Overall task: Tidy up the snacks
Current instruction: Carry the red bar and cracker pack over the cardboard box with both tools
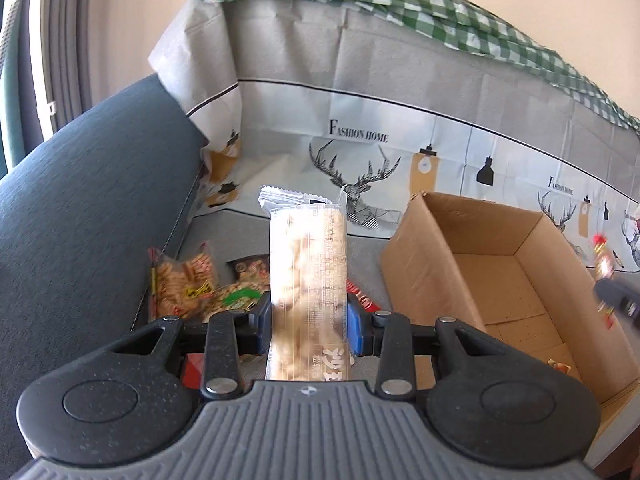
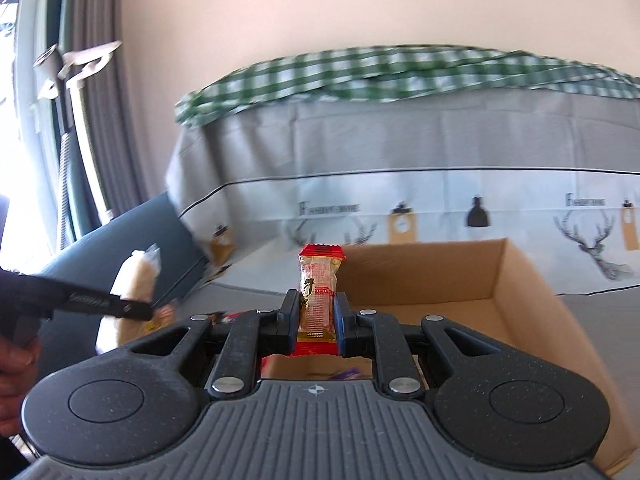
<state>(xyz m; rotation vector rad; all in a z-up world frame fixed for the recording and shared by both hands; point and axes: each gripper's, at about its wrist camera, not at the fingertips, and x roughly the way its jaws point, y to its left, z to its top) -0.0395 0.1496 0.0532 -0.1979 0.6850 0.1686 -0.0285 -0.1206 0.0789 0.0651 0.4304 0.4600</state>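
Note:
My left gripper (image 1: 308, 320) is shut on a long clear packet of pale biscuits (image 1: 306, 280), held upright above the grey sofa seat, left of the open cardboard box (image 1: 420, 264). My right gripper (image 2: 317, 318) is shut on a small red-and-gold snack packet (image 2: 319, 292), held upright over the near part of the box (image 2: 520, 280). The right gripper with its packet shows blurred in the left wrist view (image 1: 612, 292). The left gripper and its biscuit packet show at the left of the right wrist view (image 2: 132, 280).
Several loose snack packets (image 1: 188, 284) lie on the seat by the dark sofa arm (image 1: 80, 208). A deer-print cloth (image 1: 360, 168) covers the backrest, with a green checked cloth (image 1: 400, 4) on top. A small wrapper (image 1: 560, 366) lies inside the box.

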